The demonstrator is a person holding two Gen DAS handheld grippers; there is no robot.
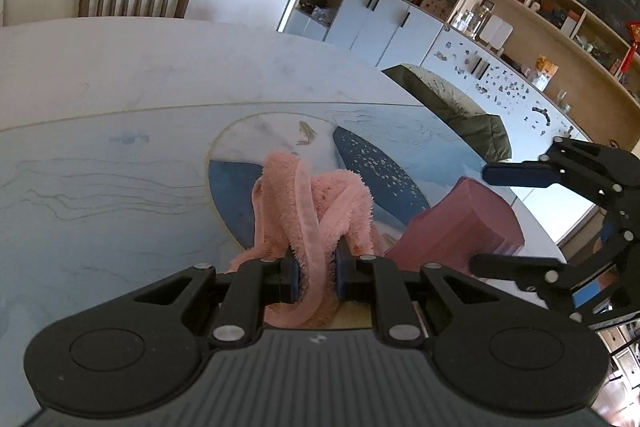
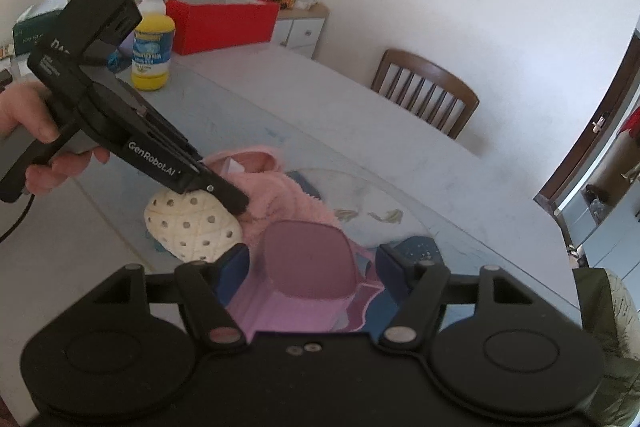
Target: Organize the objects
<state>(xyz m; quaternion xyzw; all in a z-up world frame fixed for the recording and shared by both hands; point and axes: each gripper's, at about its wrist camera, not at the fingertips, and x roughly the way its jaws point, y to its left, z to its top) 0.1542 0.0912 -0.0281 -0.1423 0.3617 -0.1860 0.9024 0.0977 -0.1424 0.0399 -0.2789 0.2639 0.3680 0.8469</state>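
Pink towel [image 1: 320,203]: fluffy, salmon-pink terry with a smooth ribbon edge, bunched up in a heap on the tabletop [image 1: 120,187], right on the blue fish print.
Left gripper [image 1: 316,269]: fingers clamped on the towel's ribbon edge.
Right gripper [image 2: 312,259]: fingers spread wide, either side of a mauve plastic container [image 2: 304,259], not touching it as far as I can see.
Neighbours: cream perforated shoe [image 2: 192,223] just beside the towel.
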